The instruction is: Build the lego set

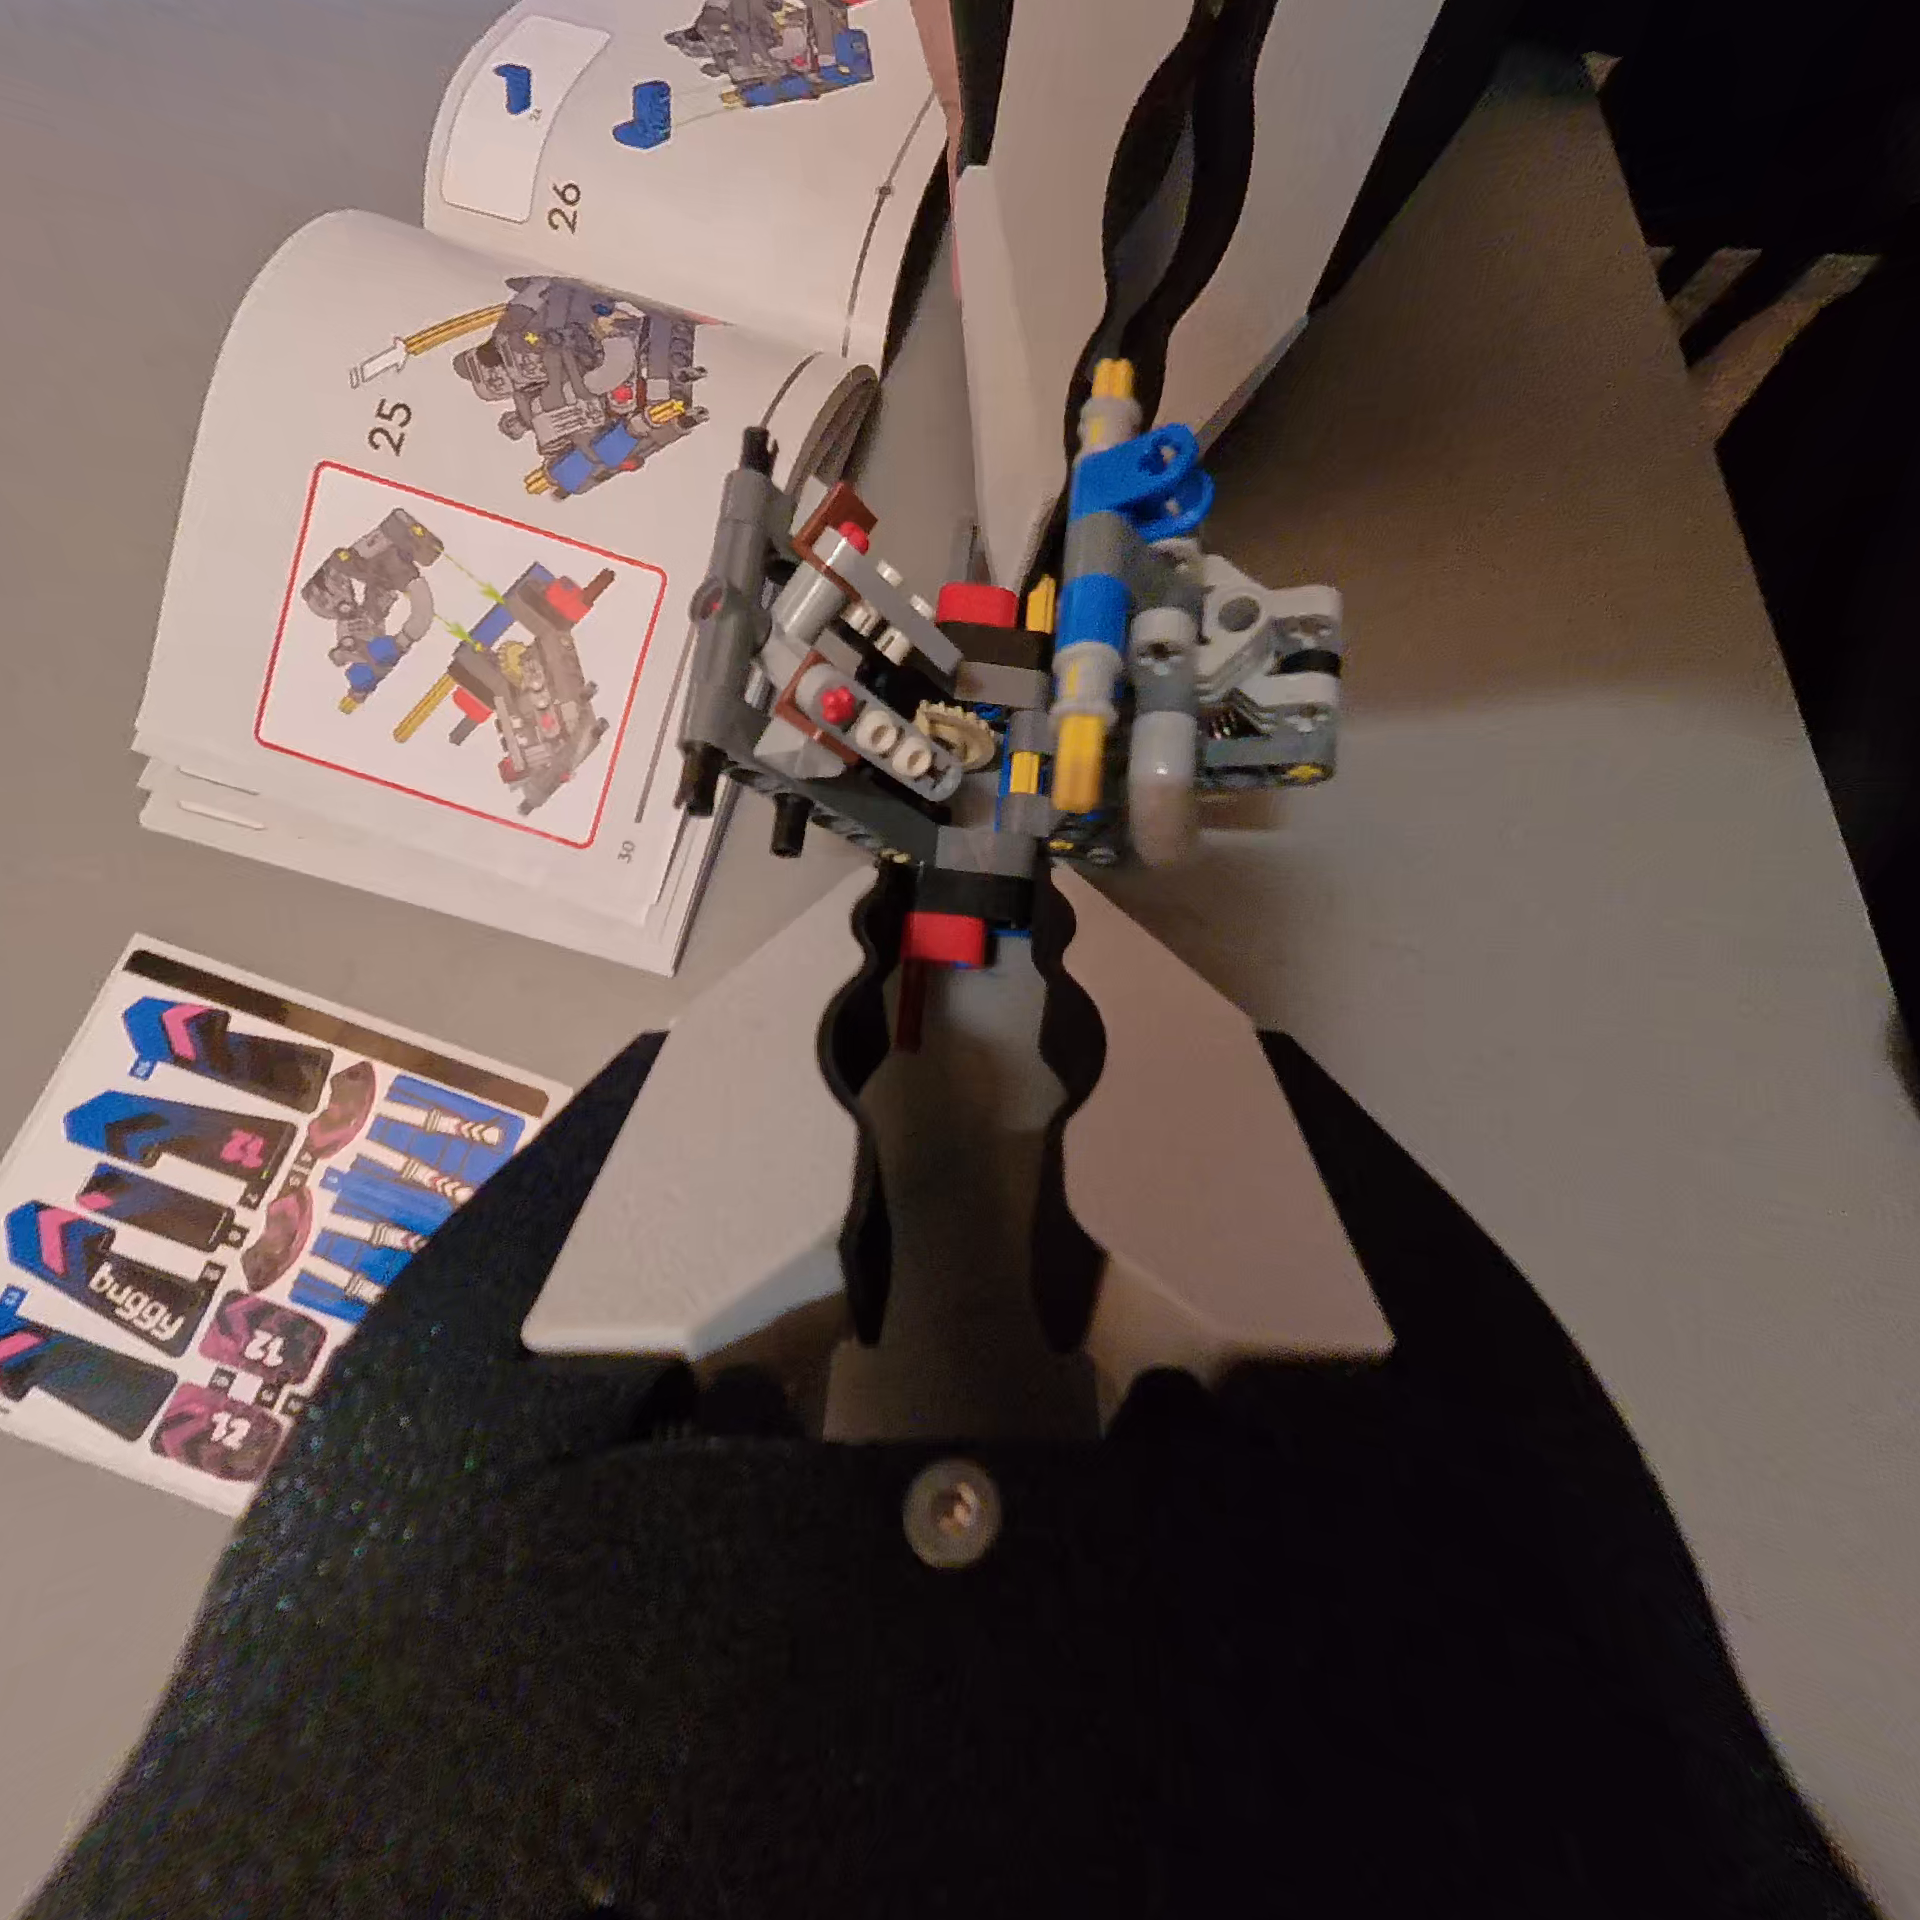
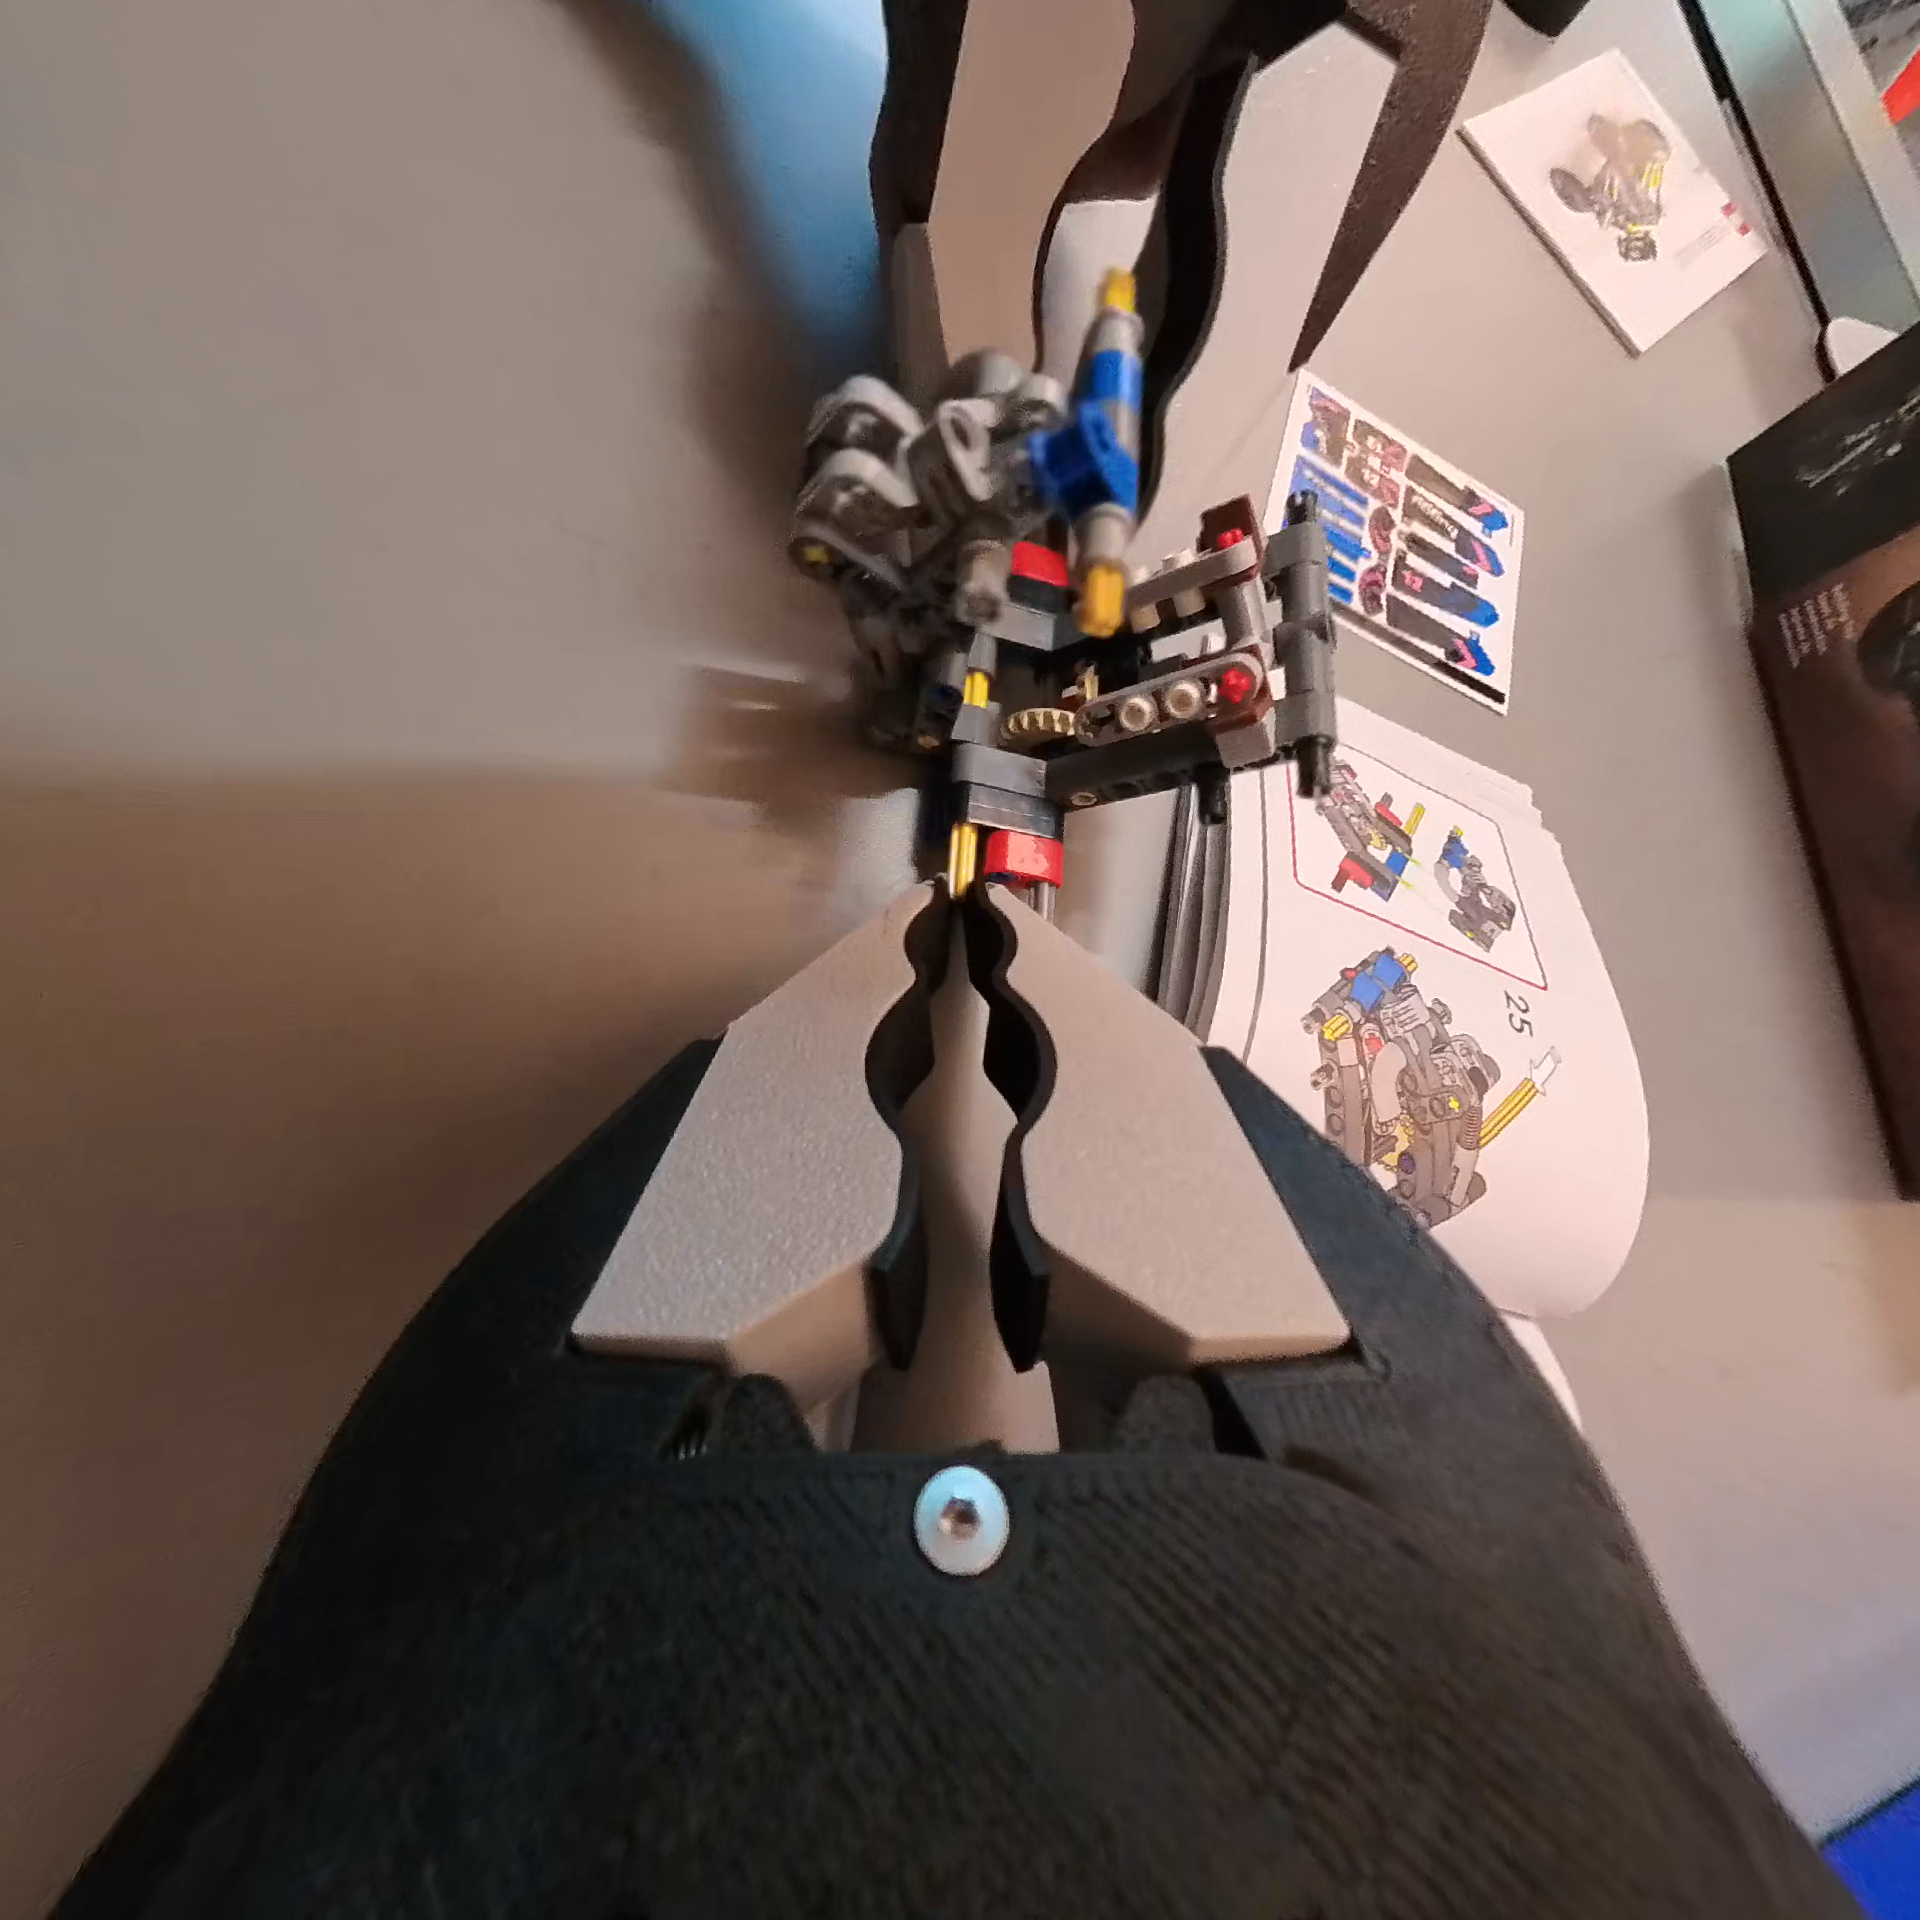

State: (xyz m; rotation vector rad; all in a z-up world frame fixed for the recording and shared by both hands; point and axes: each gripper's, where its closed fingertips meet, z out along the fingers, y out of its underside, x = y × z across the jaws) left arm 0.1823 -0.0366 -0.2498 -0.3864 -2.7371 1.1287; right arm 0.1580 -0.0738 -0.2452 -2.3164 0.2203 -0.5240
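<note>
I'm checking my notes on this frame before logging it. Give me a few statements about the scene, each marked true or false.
1. Both grippers grip the lego assembly. True.
2. The right gripper pinches a yellow axle. True.
3. The instruction booklet is closed. False: it lies open.
4. The sticker sheet lies on top of the booklet. False: it lies beside it on the table.
5. The left gripper is wide open. False: it is shut on the assembly's red end.

We count two grippers, one half-built lego model, one open instruction booklet at nine o'clock of it, one sticker sheet, one loose leaflet, one dark box
</note>
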